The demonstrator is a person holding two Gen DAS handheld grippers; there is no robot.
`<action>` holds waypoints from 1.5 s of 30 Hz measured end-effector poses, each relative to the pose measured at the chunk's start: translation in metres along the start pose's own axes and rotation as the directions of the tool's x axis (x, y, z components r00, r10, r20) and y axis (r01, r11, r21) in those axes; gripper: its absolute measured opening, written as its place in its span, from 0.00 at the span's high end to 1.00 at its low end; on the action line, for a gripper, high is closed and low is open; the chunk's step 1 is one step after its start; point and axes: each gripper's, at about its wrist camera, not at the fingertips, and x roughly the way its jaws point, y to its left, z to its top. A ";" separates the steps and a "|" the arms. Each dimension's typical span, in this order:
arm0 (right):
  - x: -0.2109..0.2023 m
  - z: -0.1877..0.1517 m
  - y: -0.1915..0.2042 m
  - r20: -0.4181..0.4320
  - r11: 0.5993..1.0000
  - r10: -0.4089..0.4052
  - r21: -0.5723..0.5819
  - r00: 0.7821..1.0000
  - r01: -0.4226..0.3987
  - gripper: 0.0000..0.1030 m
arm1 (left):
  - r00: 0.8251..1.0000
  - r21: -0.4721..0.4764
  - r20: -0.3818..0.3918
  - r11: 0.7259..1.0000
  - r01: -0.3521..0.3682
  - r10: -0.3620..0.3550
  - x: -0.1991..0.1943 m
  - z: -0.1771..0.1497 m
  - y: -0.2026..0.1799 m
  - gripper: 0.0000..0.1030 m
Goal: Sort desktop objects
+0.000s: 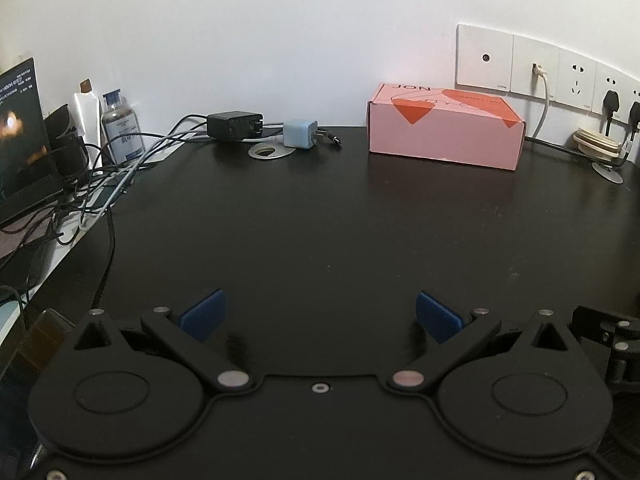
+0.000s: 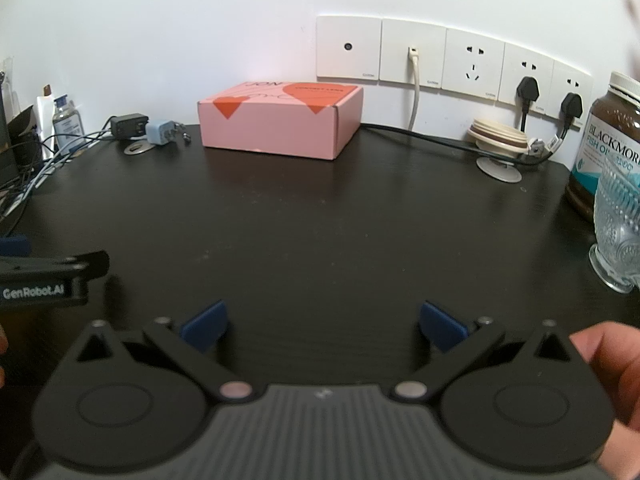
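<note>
L gripper [image 1: 320,316] wide apart, empty; pink box [image 1: 444,130] by wall.

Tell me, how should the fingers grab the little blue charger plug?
Probably by the two flat sides of the light blue charger, coming from the front, above the table. Its metal prongs point right and a black adapter sits close on its left, so the front is free.

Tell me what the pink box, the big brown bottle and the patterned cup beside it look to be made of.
Pink box: matte printed cardboard, judging by its folded flap seam.
Brown bottle: amber, translucent and glossy; plastic or glass, I cannot tell which, with a white cap.
Patterned cup: clear pressed glass by its look, with embossed ribs and sparkle.
</note>
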 end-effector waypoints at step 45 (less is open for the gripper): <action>-0.006 0.028 -0.059 0.043 0.981 0.153 0.116 0.987 -0.157 0.01 | 0.997 -0.044 -0.034 0.996 0.073 -0.074 0.013 0.023 -0.001 0.00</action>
